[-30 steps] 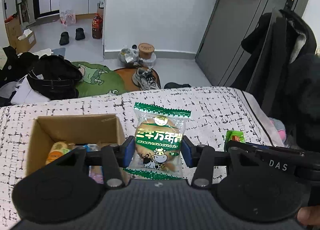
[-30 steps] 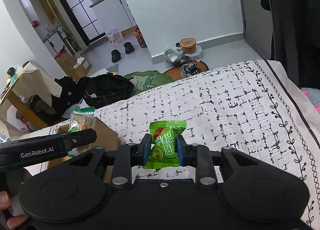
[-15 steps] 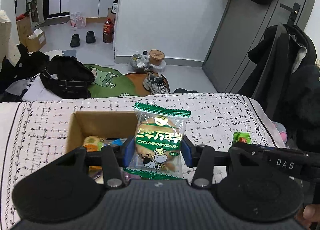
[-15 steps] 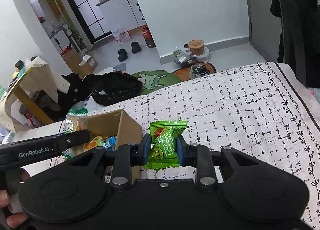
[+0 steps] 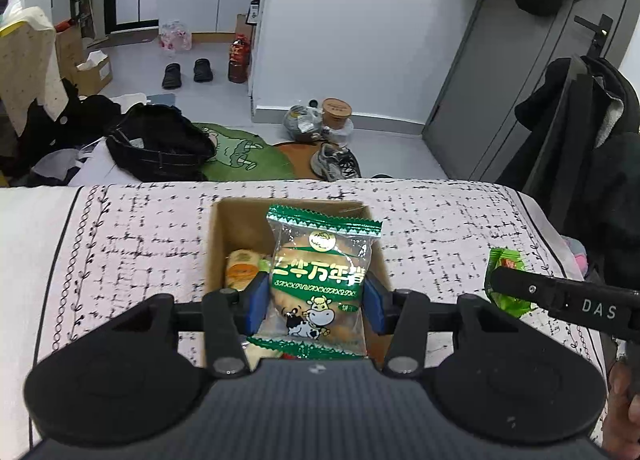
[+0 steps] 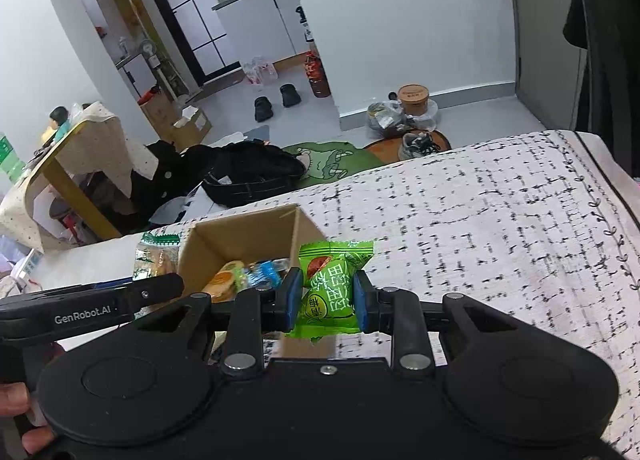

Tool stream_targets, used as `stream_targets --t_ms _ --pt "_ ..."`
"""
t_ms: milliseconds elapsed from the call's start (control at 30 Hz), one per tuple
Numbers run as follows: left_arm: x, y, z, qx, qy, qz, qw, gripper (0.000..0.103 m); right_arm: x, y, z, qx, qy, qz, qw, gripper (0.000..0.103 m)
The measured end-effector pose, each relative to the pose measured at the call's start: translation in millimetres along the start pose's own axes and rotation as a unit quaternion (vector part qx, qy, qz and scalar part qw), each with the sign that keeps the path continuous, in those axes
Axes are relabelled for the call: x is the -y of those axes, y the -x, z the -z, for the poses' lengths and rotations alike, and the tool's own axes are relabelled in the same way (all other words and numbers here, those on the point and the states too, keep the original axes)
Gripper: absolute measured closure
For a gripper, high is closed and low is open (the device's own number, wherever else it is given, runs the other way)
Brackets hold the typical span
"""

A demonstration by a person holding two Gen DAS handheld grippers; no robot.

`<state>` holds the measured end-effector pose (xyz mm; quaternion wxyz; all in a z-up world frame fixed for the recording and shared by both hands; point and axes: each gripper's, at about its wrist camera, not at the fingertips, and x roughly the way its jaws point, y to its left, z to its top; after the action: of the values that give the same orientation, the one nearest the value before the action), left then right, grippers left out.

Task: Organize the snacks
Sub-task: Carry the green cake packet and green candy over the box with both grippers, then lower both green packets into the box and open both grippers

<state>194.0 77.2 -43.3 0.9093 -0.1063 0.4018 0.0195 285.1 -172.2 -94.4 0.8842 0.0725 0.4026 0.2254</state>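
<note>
My left gripper (image 5: pixel 316 302) is shut on a clear cake packet with green ends and a cow print (image 5: pixel 320 284), held over the open cardboard box (image 5: pixel 218 244). Several wrapped snacks (image 5: pixel 242 270) lie inside the box. My right gripper (image 6: pixel 324 298) is shut on a small bright green candy packet (image 6: pixel 330 288), just right of the box (image 6: pixel 240 236), near its right wall. The same green candy packet (image 5: pixel 505 280) shows at the right of the left wrist view. The cake packet (image 6: pixel 154 258) peeks out left of the box in the right wrist view.
The box stands on a white cloth with black dashes (image 5: pixel 120 244) that covers the surface. Beyond its far edge lie a black bag (image 5: pixel 158 143), a green rug (image 5: pixel 240 153) and a shoe (image 5: pixel 334 159) on the floor. Dark coats (image 5: pixel 592 163) hang at the right.
Both grippers have travelled left toward the box with their packets. The box has shifted from the left of the left wrist view to right under the cake packet.
</note>
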Motion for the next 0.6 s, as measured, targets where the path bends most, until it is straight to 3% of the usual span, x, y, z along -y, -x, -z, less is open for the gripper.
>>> stream_targets --t_ms 600 --pt "-55 8 17 -0.011 0.035 -0.018 0.9992 0.055 -58 -41 7 -0.020 0.036 -0.023 0.999 0.076"
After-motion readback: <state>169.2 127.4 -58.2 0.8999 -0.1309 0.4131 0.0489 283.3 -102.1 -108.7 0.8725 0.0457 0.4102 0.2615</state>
